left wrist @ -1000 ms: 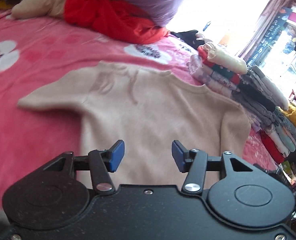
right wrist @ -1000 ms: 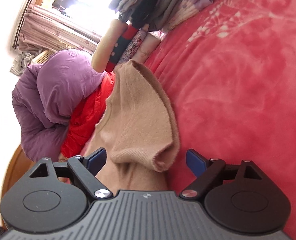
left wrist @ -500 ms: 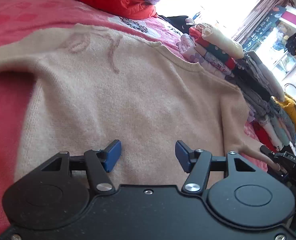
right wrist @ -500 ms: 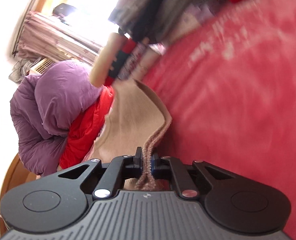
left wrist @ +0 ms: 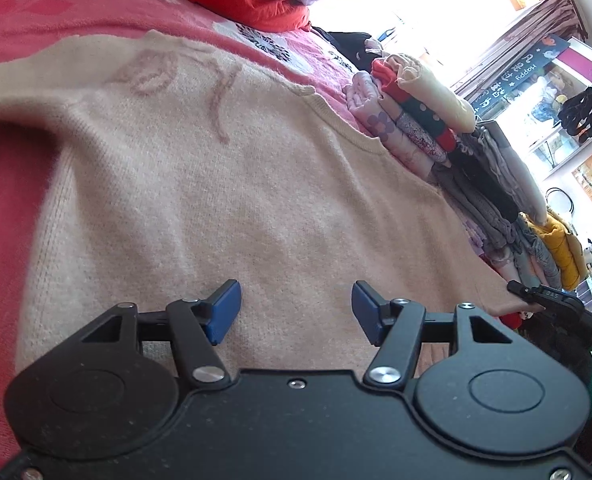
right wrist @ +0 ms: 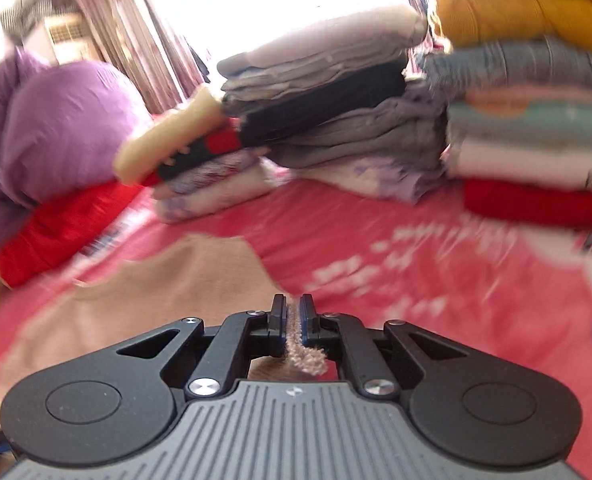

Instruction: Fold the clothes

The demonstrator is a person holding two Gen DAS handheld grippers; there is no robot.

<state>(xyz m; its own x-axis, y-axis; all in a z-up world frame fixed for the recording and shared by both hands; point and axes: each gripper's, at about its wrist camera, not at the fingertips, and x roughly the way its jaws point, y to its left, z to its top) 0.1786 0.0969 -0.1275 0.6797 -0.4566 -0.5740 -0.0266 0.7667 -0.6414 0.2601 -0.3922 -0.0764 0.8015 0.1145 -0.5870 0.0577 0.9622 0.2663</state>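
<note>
A beige knitted sweater (left wrist: pixel 232 184) lies spread flat on the pink bed cover (left wrist: pixel 12 184), its neckline toward the folded piles. My left gripper (left wrist: pixel 296 306) hovers low over the sweater's body, open, with nothing between its blue pads. In the right wrist view the same sweater (right wrist: pixel 168 280) trails away to the left. My right gripper (right wrist: pixel 294 316) is shut on the sweater's sleeve end (right wrist: pixel 299 350), and the cuff sticks out behind the pads. This right gripper (left wrist: pixel 551 300) also shows at the right edge of the left wrist view, pinching the sleeve.
Stacks of folded clothes (right wrist: pixel 335 120) line the far side of the bed, a taller pile (right wrist: pixel 527 112) to their right. A purple duvet (right wrist: pixel 48 128) and a red garment (right wrist: pixel 68 224) are heaped at the left. A bright window and curtains (right wrist: pixel 136 32) lie behind.
My right gripper closed on the sleeve end, then lifted and rolled level, carrying it. My left gripper dropped closer to the sweater and widened a little.
</note>
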